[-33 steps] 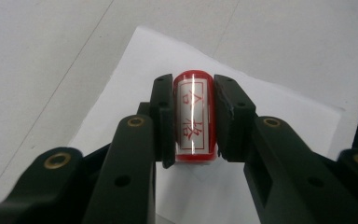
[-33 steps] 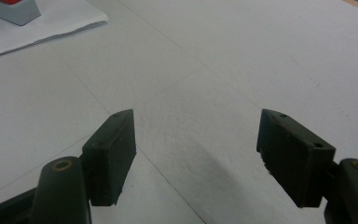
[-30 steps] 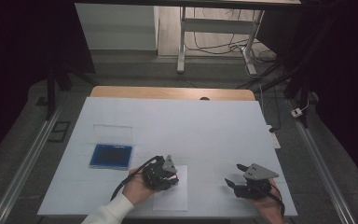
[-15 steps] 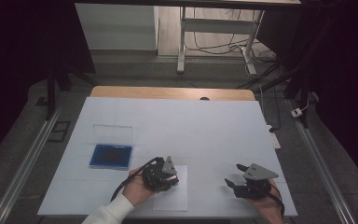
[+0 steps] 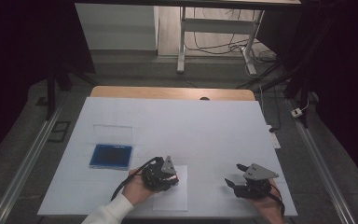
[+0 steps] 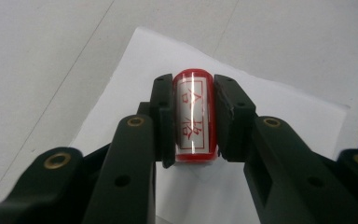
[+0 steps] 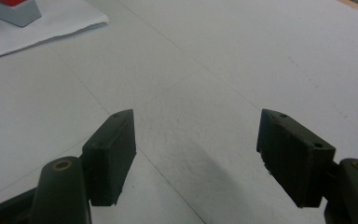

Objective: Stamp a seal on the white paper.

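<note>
Left gripper point(image 6: 193, 119) is clamped on the stamp point(image 6: 194, 116): both pads press its flanks, no gap. The stamp is a red cylinder with a white label of red characters. Its long axis runs along the jaws, 6 to 12 in the left gripper view, label facing the camera. From the high view the left gripper point(image 5: 161, 175) sits over the paper point(image 5: 172, 196) at the near edge of the table point(image 5: 214, 121), just left of centre.

Key relation: the paper lies directly under and beyond the stamp. In the left gripper view the paper point(image 6: 279, 112) spreads from 6 out to 12 and 2, so the stamp's far end points onto the sheet. I can't tell whether that end touches the paper or hangs just above it.

Right gripper point(image 7: 196, 154) is wide open and holds nothing; bare table between the pads. In the high view the right gripper point(image 5: 242, 179) rests near the table's front right, well apart from the paper, jaws aimed toward 9 to 10. From its own view the paper corner point(image 7: 51, 28) is at about 10, with a grey block topped in red on it at the frame edge.

The ink pad point(image 5: 111, 156), a blue tray with a clear lid standing open behind it, sits at 10 from the left gripper, near but apart.

Judgement: the left hand owns the next move; a straight press along the stamp axis lands on paper. The right is too far off to steady the sheet without travelling toward 9.
</note>
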Motion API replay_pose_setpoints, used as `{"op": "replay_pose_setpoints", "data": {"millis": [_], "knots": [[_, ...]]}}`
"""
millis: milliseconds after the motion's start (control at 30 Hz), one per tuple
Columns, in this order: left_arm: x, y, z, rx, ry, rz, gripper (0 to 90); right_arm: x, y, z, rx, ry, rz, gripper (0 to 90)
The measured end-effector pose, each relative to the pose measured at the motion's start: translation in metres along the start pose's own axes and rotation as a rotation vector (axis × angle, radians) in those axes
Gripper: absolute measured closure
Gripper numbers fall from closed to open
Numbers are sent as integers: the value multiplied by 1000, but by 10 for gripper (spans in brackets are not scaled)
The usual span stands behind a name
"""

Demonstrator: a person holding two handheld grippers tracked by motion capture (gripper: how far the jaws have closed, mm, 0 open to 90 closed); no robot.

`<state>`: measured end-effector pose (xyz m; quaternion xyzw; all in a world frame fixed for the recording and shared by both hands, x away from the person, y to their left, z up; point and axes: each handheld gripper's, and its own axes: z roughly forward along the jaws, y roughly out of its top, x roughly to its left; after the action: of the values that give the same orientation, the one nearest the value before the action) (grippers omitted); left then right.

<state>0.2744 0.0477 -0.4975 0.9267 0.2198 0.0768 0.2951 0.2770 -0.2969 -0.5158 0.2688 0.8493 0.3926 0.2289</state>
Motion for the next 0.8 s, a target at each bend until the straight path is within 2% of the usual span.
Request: {"op": "replay_pose_setpoints", "data": {"millis": [533, 700, 800], "knots": [[-2, 0, 0, -3, 13, 7, 707, 1, 1, -2, -7, -2, -2, 275], [-2, 0, -4, -24, 18, 1, 704, 0, 1, -3, -7, -3, -1, 275], [-3, 0, -5, -20, 22, 7, 702, -1, 0, -3, -11, -4, 1, 275]]}}
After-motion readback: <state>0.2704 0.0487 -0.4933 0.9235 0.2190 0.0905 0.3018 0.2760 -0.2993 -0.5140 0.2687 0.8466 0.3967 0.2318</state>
